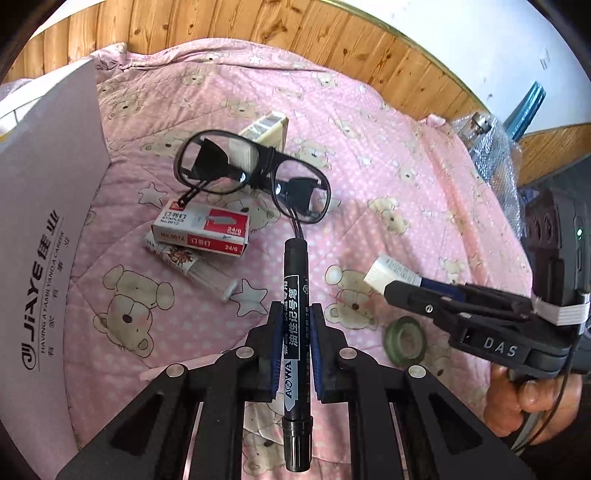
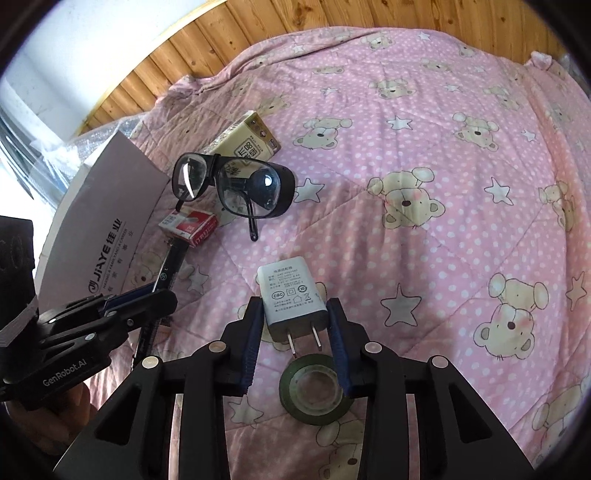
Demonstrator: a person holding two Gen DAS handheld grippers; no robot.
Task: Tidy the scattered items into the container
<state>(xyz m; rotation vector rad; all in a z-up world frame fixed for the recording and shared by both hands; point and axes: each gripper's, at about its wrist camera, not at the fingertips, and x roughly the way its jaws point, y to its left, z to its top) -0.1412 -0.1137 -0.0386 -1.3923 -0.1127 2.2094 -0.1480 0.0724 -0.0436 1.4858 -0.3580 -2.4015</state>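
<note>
Bedding: pink bear-print quilt (image 2: 424, 155) under wood-panelled wall (image 1: 332, 33). Box (image 1: 48, 229) stands left of left gripper (image 1: 295, 332), which clamps marker (image 1: 295, 328). Right gripper (image 2: 295, 325) clamps charger (image 2: 291, 291) above tape (image 2: 314, 391); glasses (image 2: 236, 184) lie ahead.

Black marker (image 1: 296, 332), white charger (image 2: 291, 291), both gripped

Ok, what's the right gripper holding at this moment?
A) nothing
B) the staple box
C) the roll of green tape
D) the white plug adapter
D: the right gripper is shut on the white plug adapter, prongs pointing back toward the camera, while the green tape roll lies on the pink bedspread below it.
</note>
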